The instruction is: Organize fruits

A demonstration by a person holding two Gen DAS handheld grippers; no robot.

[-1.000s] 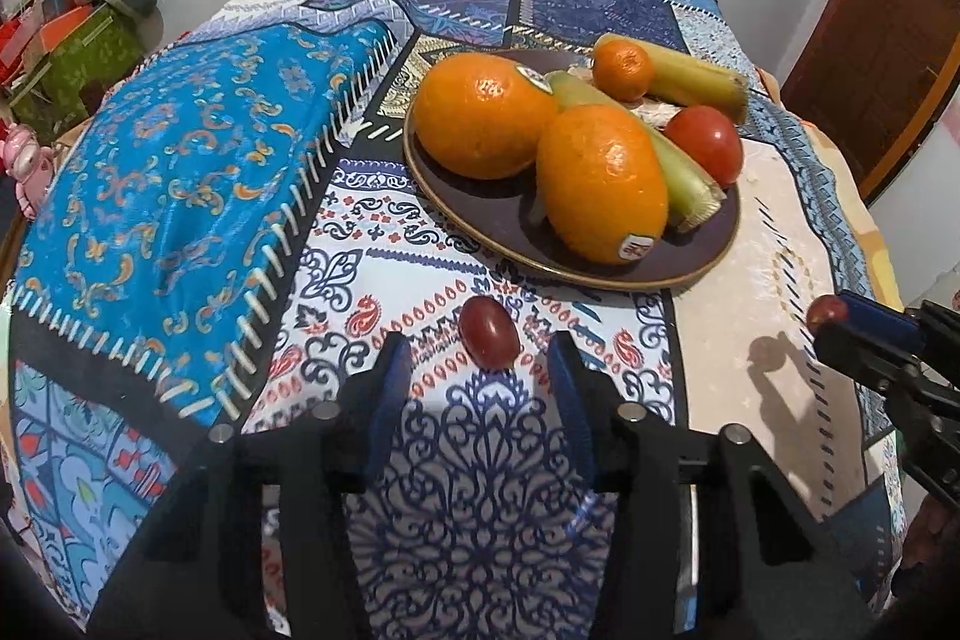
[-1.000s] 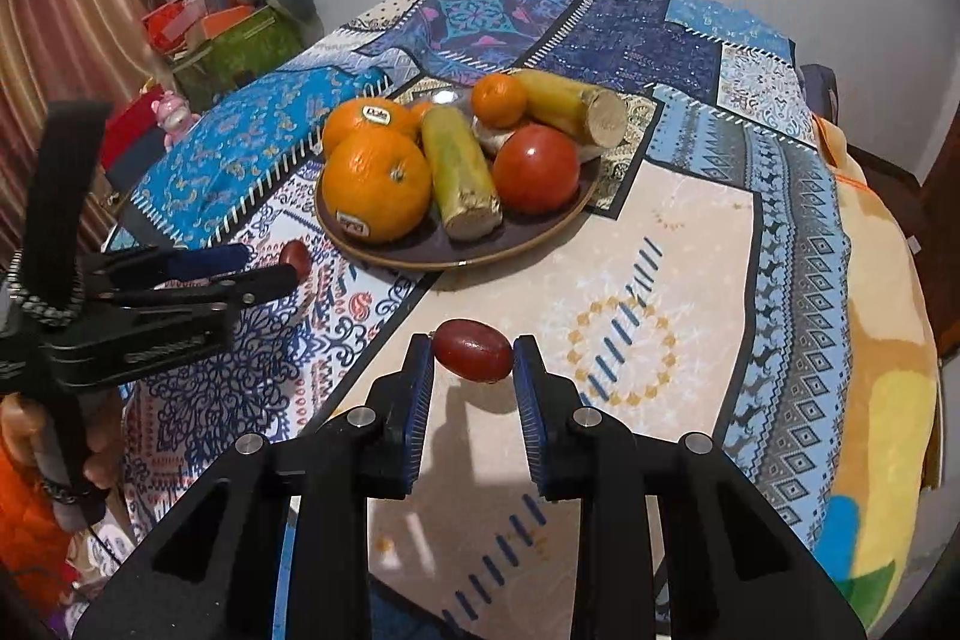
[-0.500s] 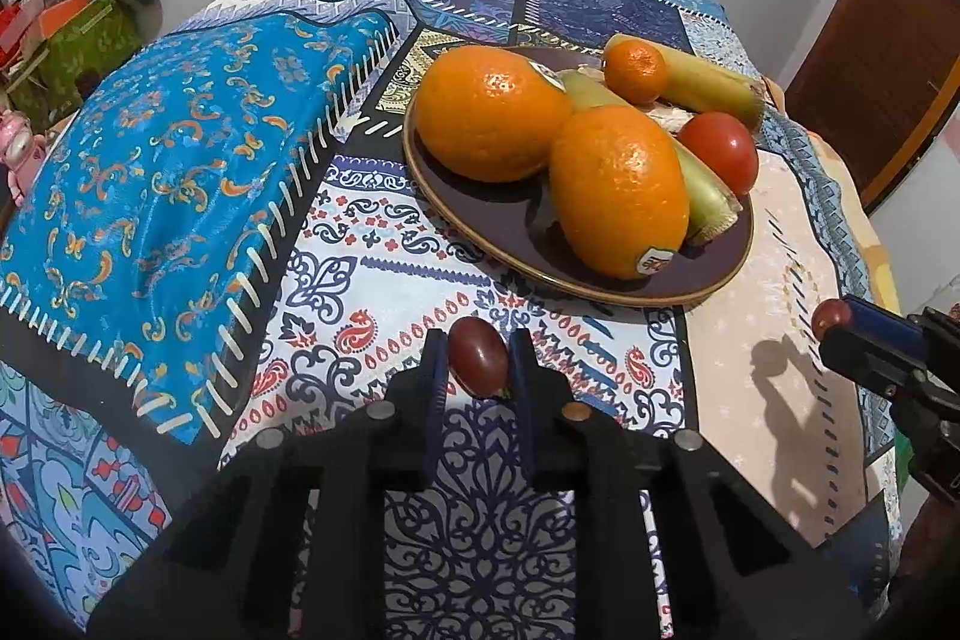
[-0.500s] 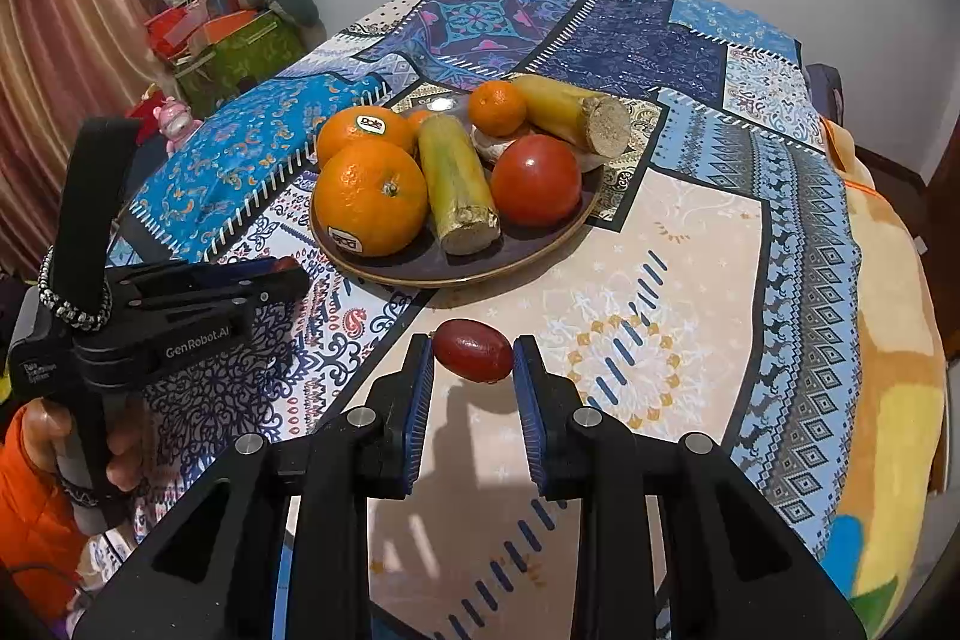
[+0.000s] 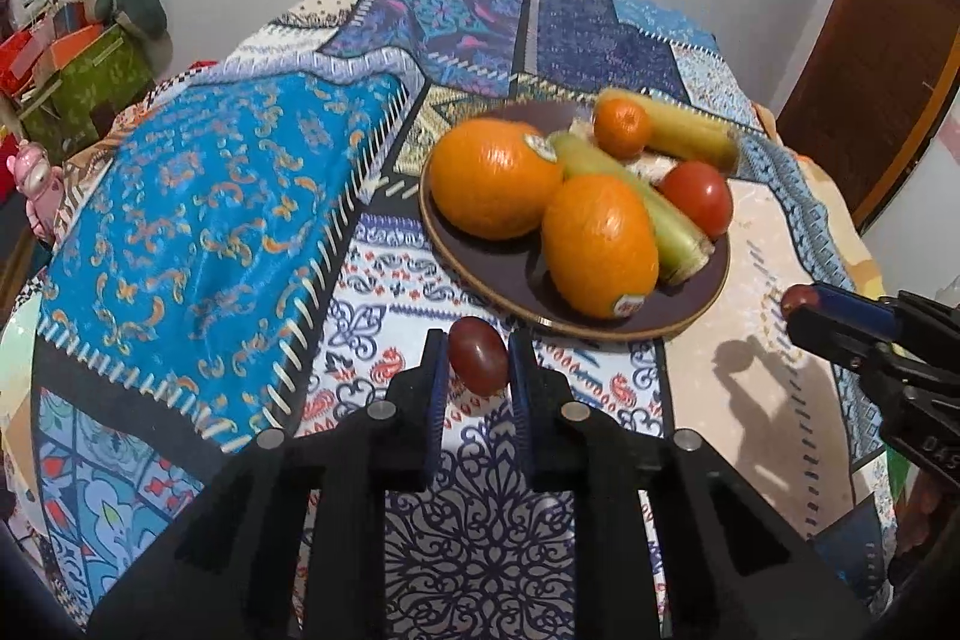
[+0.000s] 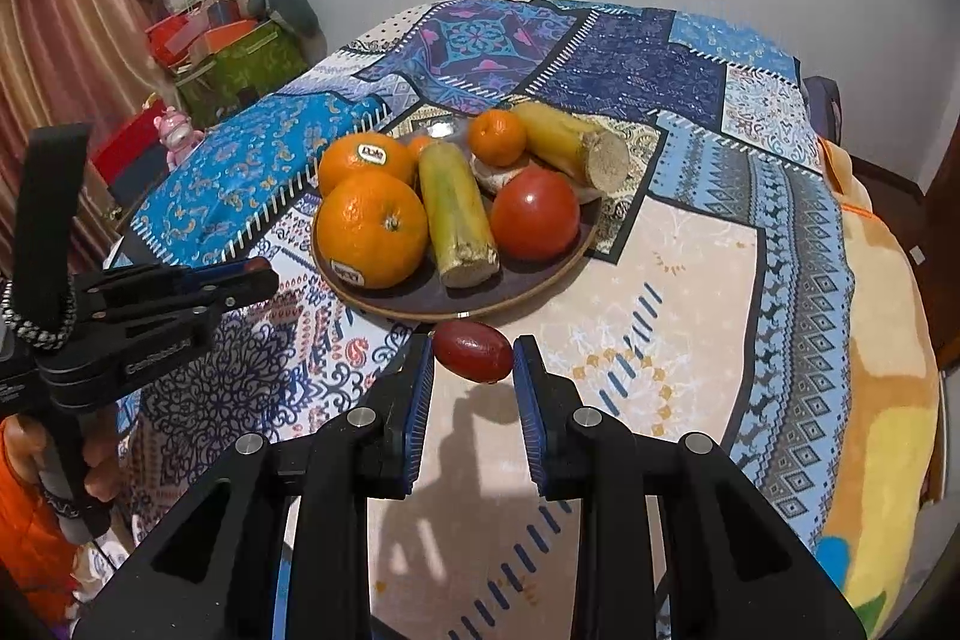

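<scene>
Both tongs carry fruit, each hovering near the brown plate. The left tongs are pinched tight on a small dark-red fruit, held just off the plate's near rim above the patterned cloth that covers the bench. The right tongs grip a second dark-red fruit lengthwise between their blue pads, again just short of the plate's near edge, with their shadow falling on the cloth below. On the plate sit two big oranges, a small orange behind them, a red tomato on the right side and two yellow-green stalk pieces, one down the plate's middle, one across its far side. From the left view, the right tongs show at the plate's right, with red fruit peeking at their tip.
</scene>
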